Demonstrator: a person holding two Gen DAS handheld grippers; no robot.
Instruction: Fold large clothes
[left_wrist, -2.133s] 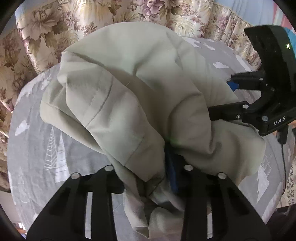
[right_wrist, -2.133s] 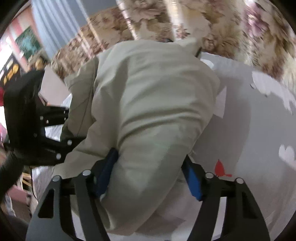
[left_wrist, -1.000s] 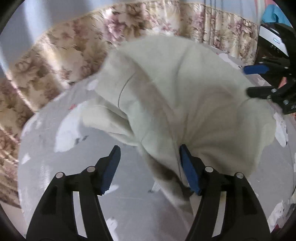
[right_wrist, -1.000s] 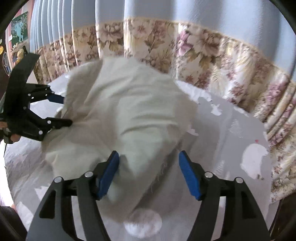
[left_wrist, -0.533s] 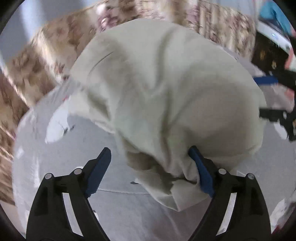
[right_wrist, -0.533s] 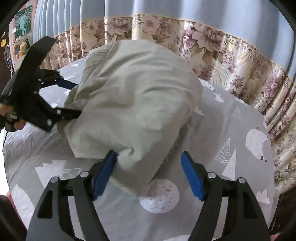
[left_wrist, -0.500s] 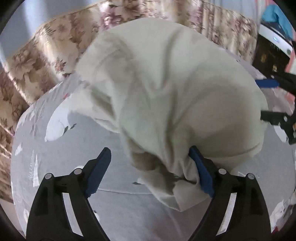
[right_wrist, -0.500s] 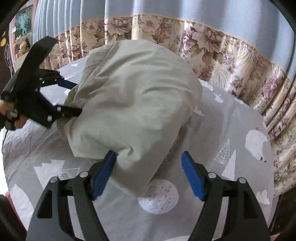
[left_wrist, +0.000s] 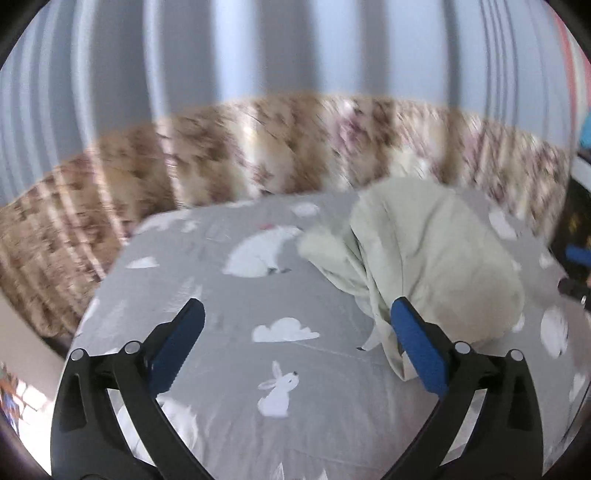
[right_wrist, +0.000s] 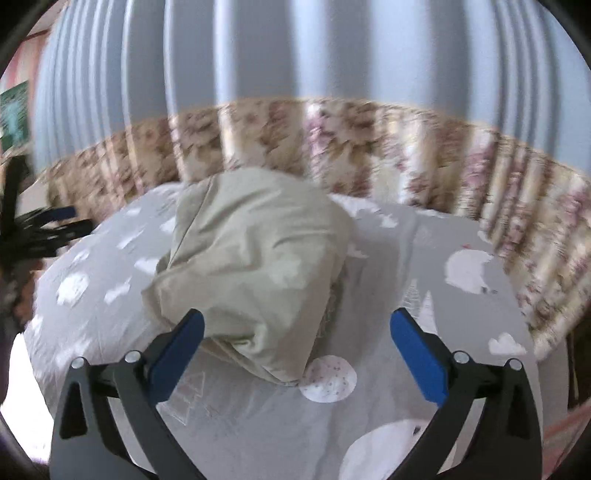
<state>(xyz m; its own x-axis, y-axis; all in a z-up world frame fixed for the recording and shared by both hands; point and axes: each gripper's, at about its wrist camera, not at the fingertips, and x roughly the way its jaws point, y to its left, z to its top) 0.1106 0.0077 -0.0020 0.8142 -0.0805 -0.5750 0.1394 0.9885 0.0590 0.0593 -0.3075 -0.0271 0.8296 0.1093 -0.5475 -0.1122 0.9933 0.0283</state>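
The pale green garment (left_wrist: 436, 258) lies in a bunched heap on the grey printed bed sheet (left_wrist: 229, 295). My left gripper (left_wrist: 297, 347) has pulled back from it and its jaws are opening wide. Only bare sheet lies between them, and a loose corner of cloth hangs beside the right fingertip (left_wrist: 417, 350). In the right wrist view the garment (right_wrist: 255, 266) fills the middle. My right gripper (right_wrist: 297, 352) is opening too. The heap's near end reaches in between its jaws by the left pad (right_wrist: 177, 350), and neither pad presses on it.
A floral curtain hem (right_wrist: 406, 155) under blue drapes (right_wrist: 295, 48) runs behind the bed's far edge. The other gripper shows at the frame edge in each view: the right gripper (left_wrist: 574, 273) and the left gripper (right_wrist: 44, 229). Bare sheet lies left of the heap (left_wrist: 166, 266).
Both grippers let go of the garment and drew back from it, their jaws spreading wider. The garment dropped from a lifted bundle into a heap on the bed.
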